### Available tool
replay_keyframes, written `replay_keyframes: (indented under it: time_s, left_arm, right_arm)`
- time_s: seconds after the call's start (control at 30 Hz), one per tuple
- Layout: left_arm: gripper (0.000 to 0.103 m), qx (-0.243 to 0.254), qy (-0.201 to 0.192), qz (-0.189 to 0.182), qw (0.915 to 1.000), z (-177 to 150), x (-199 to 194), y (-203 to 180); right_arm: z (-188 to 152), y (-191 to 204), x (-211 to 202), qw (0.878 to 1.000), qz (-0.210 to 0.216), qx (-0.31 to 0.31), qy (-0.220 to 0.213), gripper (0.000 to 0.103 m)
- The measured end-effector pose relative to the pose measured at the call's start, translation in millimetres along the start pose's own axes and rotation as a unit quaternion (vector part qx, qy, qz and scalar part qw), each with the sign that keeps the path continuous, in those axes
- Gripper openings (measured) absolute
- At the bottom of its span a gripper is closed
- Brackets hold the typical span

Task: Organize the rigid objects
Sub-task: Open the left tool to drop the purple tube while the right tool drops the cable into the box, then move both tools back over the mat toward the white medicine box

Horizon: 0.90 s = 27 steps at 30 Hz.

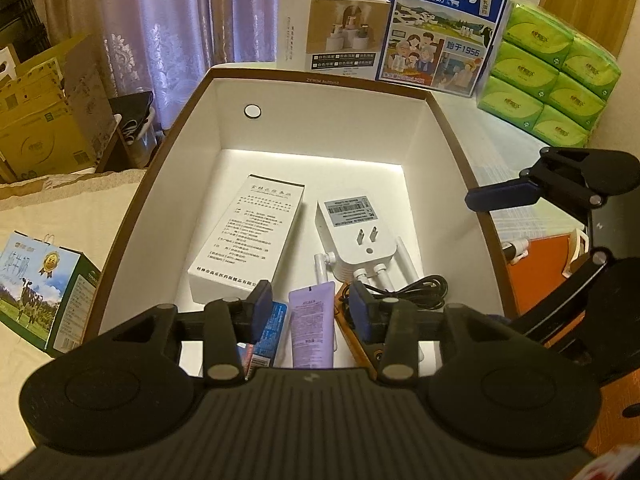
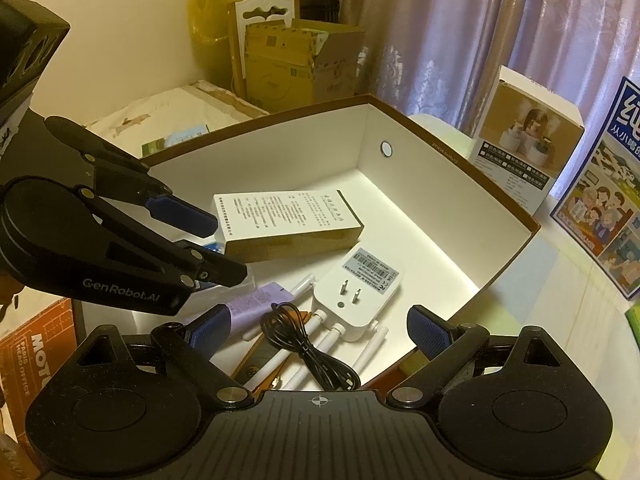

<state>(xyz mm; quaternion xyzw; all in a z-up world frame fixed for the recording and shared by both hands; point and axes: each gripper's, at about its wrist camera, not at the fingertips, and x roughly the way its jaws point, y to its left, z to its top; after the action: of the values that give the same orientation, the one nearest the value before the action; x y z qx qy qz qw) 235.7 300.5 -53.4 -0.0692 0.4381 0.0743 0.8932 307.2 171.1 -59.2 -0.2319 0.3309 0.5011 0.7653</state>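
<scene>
1. Your left gripper (image 1: 310,306) hovers with jaws apart, empty, over the storage box's (image 1: 132,216) near edge, above the purple tube (image 1: 311,320).
2. Your right gripper (image 2: 320,330), also apart and empty, is over the black cable (image 2: 308,344); place items flat beside the white carton (image 1: 250,236) and plug-in repeater (image 1: 360,236).
3. Only the right view shows the carton's side face.

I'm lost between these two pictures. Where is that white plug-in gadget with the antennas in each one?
Left wrist view: white plug-in gadget with antennas, right of centre in the brown-rimmed box.
Right wrist view: same gadget, centre, prongs up.
Shared landmark: round white button on the box wall.
</scene>
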Motion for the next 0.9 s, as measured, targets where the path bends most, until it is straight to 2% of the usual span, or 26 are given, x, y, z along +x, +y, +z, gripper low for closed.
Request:
replay_keyframes:
  time_s: [0.43, 0.9]
  left_arm:
    - [0.037, -0.009, -0.009, 0.009, 0.9999, -2.9, -16.3, 1.1]
    - [0.038, -0.01, -0.031, 0.013, 0.9994, -14.9, -54.1, -11.0]
  right_arm:
    - [-4.1, 5.6, -12.4, 1.0, 0.0, 0.015, -0.008, 0.092]
    - [-17.7, 20.7, -60.1, 0.997, 0.003, 0.056, -0.05, 0.092]
